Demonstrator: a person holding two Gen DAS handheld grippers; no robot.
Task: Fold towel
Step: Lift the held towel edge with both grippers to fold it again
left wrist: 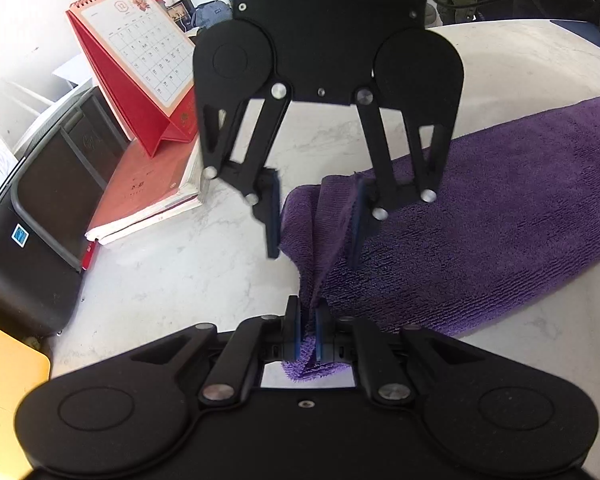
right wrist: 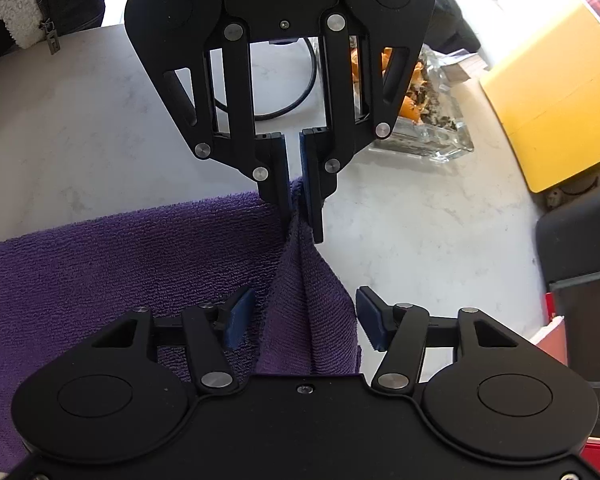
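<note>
A purple towel lies on the white marble table, folded lengthwise, and also shows in the right wrist view. My left gripper is shut on the towel's near corner, which is pulled up taut. It faces the right gripper and shows in the right wrist view, clamped on the corner. My right gripper is open, its blue pads either side of the raised towel edge. In the left wrist view the right gripper straddles the far corner with a wide gap.
A red desk calendar stands on a red book at the left. A black printer sits beyond the table edge. A glass ashtray with orange peels, a black cable and a yellow folder lie beside the towel.
</note>
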